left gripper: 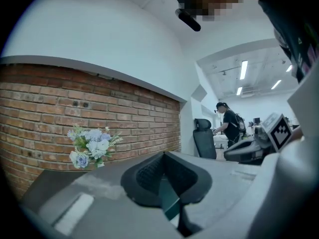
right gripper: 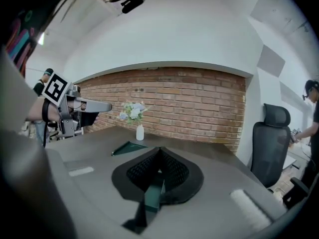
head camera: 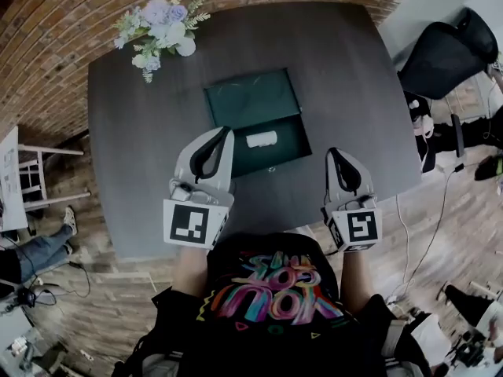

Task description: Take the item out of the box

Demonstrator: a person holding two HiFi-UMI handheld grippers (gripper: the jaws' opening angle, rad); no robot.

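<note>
An open dark green box [head camera: 292, 143] sits mid-table, its lid [head camera: 251, 96] laid flat behind it. A white rolled item [head camera: 262, 139] lies inside the box. My left gripper [head camera: 226, 129] hovers over the box's near left corner, shut and empty, with its tip just left of the item. My right gripper [head camera: 332, 151] is also shut and empty, and sits right of the box, apart from it. In the left gripper view the jaws [left gripper: 163, 156] meet at the tip. The right gripper view shows shut jaws [right gripper: 159, 151] and the green lid [right gripper: 127, 147] beyond.
A white vase of flowers [head camera: 161, 26] stands at the table's far left corner. A black office chair [head camera: 444, 53] is off the right edge, a white stool [head camera: 31, 171] off the left. A brick wall runs behind. A person [left gripper: 230, 126] stands far off.
</note>
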